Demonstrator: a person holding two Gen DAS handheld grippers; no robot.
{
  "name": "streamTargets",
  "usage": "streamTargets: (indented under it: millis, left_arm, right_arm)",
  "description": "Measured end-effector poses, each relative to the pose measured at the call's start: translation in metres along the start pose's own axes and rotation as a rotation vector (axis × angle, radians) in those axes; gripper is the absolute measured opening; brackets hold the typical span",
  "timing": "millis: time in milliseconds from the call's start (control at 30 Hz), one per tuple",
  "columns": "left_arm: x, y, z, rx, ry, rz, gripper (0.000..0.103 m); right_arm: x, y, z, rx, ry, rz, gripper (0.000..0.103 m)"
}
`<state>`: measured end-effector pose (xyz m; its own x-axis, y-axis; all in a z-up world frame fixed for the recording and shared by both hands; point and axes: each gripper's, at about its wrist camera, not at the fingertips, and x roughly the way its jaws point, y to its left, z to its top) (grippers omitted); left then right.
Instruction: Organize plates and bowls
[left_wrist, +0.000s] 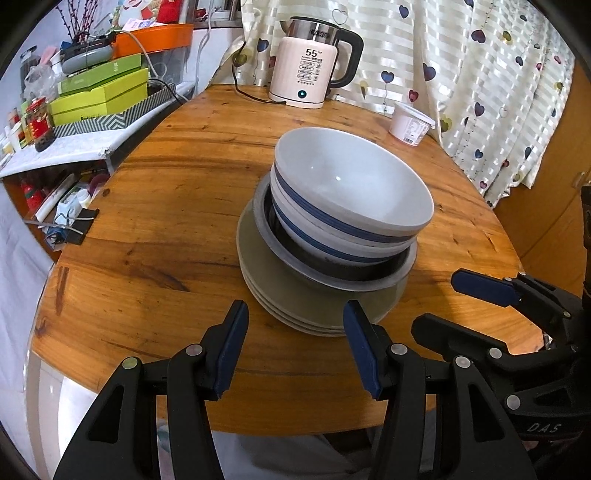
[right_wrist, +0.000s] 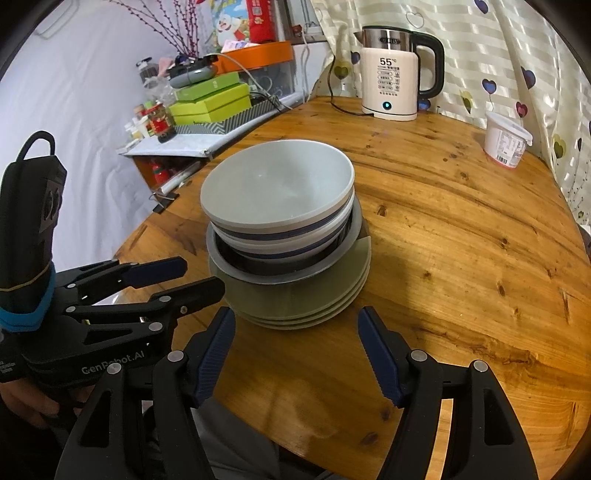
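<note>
On my left wrist view, the boxes (left_wrist: 103, 94) sit stacked on a cluttered shelf at the upper left of the frame, beside the round wooden counter (left_wrist: 166, 206). At bottom centre my left gripper (left_wrist: 295, 347) hangs with its jaws spread and nothing between them, just short of the stack. In the middle of the frame I see that stack: grey-green plates (left_wrist: 295, 306) at the bottom, a dark pan (left_wrist: 332, 269) on them, and blue-banded bowls (left_wrist: 351, 192) nested in the pan. The kettle (left_wrist: 310, 62) stands at the top centre, a white tub (left_wrist: 410, 123) to its right by the curtain. At the lower right my right gripper (left_wrist: 439, 304) shows, jaws apart and empty. My right wrist view confirms it: its jaws are spread over bare counter, near the plates.
</note>
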<state>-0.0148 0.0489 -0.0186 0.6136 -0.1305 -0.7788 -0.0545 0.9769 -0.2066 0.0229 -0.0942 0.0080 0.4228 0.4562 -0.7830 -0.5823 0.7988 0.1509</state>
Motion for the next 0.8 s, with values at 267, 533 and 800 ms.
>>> streamTargets:
  millis: [267,533,800]
  left_arm:
    - [-0.0013,-0.0039,-0.0006,0.017,-0.011,0.033,0.055]
    - [-0.0005,-0.0036,-0.0006,0.019,-0.007,0.042,0.055]
    - [0.0039,-0.0027,-0.0004,0.023,0.007,0.044,0.055]
  right_arm:
    - [-0.0001,-0.0002,0.0002,-0.001,0.001,0.002,0.07]
    - [0.0002,0.0001,0.0002,-0.002,0.0,0.003,0.07]
    - [0.0007,0.0049,0.0003,-0.006,0.004,0.005,0.07]
